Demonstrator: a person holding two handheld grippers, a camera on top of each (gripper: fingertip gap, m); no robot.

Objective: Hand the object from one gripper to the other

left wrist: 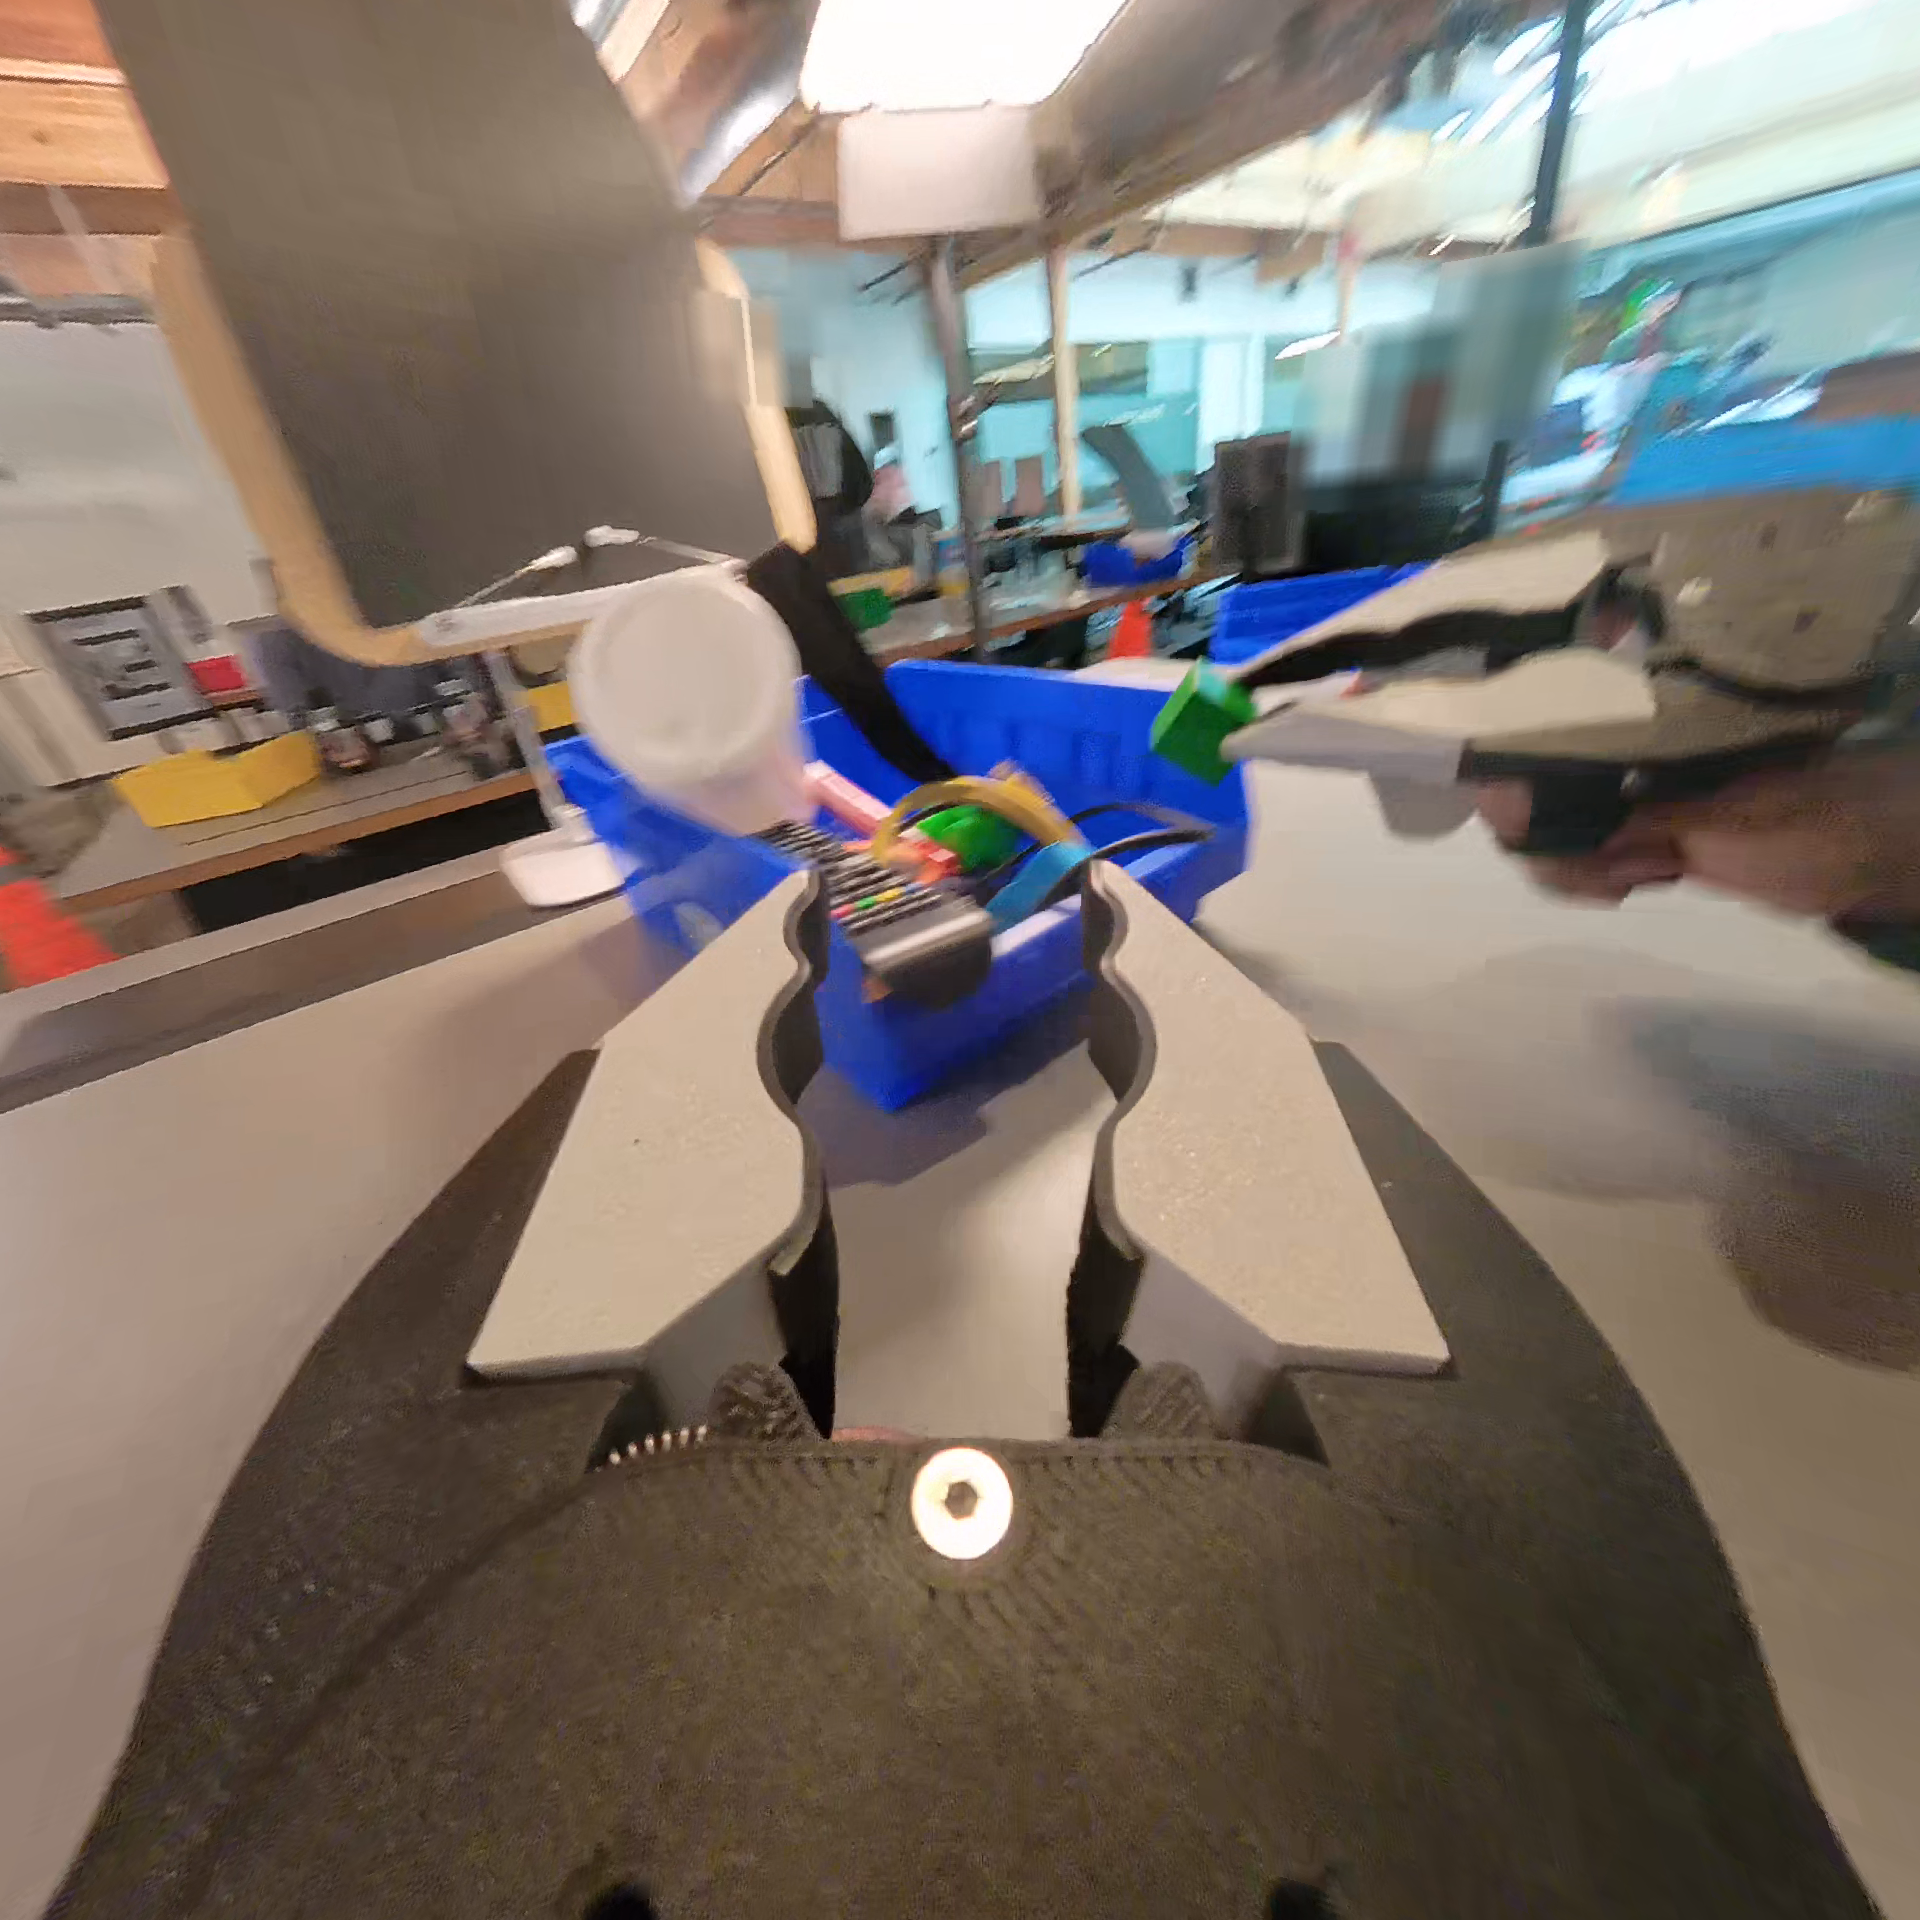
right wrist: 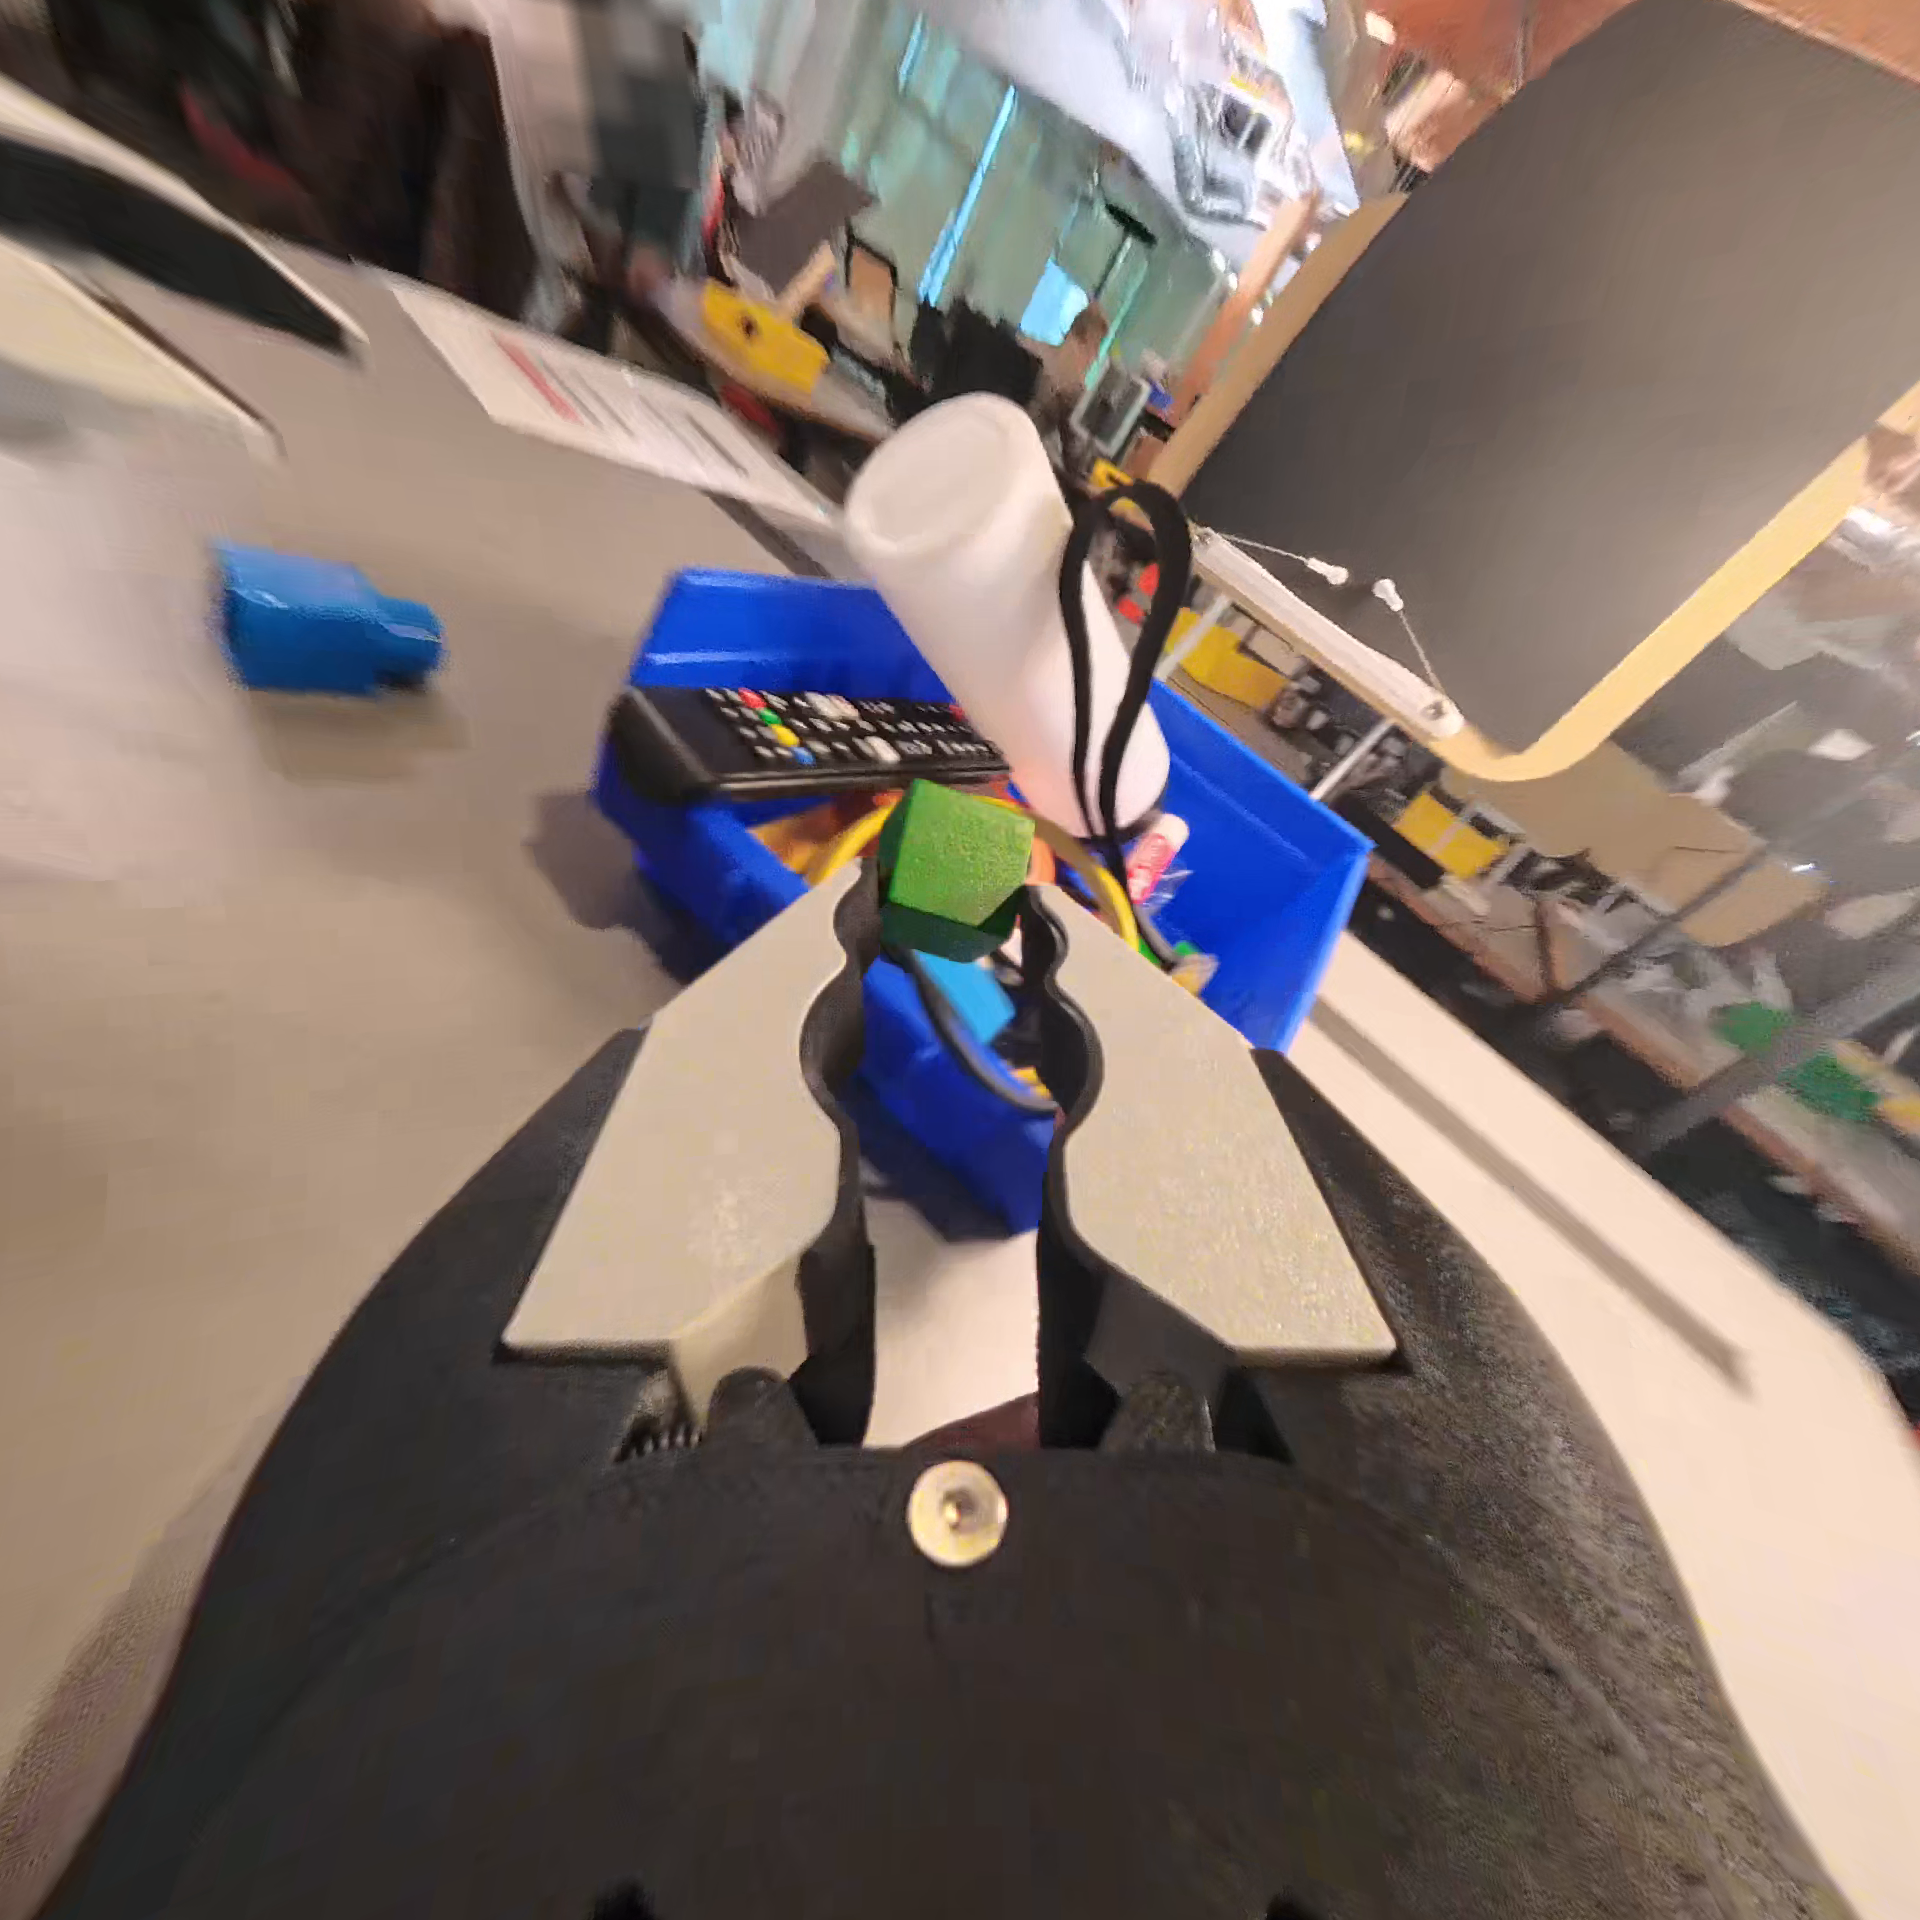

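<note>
The right tool [right wrist: 940, 899] grips a green block [right wrist: 951, 868] at its fingertips, held in the air above the table [right wrist: 260, 935]. The left tool [left wrist: 951, 904] stands with its jaws apart and nothing between them, well apart from the block [left wrist: 1200, 719]. A blue bin [right wrist: 1268, 883] sits on the table below, holding a black remote [right wrist: 800, 740], a white tube [right wrist: 997, 613] and coloured cables. A small blue object [right wrist: 317, 623] lies apart on the table.
</note>
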